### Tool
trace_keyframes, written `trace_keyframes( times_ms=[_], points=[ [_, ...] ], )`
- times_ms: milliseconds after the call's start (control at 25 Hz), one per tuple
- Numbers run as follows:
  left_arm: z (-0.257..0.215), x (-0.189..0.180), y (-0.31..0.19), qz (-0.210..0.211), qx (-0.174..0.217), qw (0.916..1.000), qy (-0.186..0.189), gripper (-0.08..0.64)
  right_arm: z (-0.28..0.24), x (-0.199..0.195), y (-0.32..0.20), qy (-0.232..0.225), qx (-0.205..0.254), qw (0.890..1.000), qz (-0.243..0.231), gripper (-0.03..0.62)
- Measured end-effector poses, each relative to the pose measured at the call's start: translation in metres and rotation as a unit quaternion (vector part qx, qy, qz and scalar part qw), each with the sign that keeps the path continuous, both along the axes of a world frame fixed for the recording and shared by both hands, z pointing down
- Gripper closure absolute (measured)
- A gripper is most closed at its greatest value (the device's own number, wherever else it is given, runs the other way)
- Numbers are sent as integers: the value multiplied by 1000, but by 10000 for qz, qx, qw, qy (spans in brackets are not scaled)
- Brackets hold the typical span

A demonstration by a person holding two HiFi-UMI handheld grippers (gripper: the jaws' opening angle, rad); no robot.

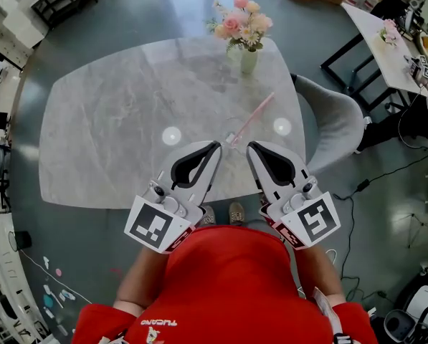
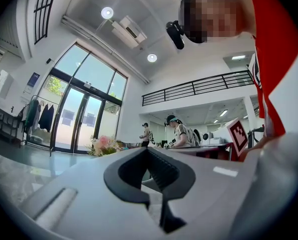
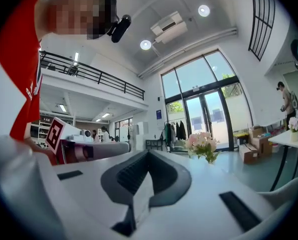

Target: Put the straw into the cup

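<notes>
The pink straw (image 1: 251, 119) lies flat on the grey marble counter (image 1: 106, 135), slanting toward the vase of flowers (image 1: 244, 34) at the far edge. The left gripper (image 1: 215, 147) and right gripper (image 1: 251, 149) hover over the near edge, each with its fingers closed on nothing. A grey chair (image 1: 335, 120) stands to the right on a glossy floor (image 1: 163, 6). Tall glass doors (image 3: 208, 114) light the room.

Thin pink straw (image 1: 253, 117) lies flat and diagonal on the grey marble surface (image 1: 113, 120), toward its right edge.

Probably a lab hall: mezzanine railing (image 2: 198, 86), glass doors (image 2: 81, 121), work tables (image 1: 375, 34).
</notes>
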State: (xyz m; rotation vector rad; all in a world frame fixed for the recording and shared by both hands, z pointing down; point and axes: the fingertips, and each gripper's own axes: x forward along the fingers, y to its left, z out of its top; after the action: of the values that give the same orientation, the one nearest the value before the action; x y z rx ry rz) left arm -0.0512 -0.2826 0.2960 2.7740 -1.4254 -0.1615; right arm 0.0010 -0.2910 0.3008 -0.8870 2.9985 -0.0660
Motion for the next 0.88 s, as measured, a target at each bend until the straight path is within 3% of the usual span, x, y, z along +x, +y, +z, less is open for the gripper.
trace_keyframes(
  times_ms=[880],
  points=[
    [7,10,5,-32,-107,9999,-3,555,0,1,9,27,11,9998,-192,592]
  ],
)
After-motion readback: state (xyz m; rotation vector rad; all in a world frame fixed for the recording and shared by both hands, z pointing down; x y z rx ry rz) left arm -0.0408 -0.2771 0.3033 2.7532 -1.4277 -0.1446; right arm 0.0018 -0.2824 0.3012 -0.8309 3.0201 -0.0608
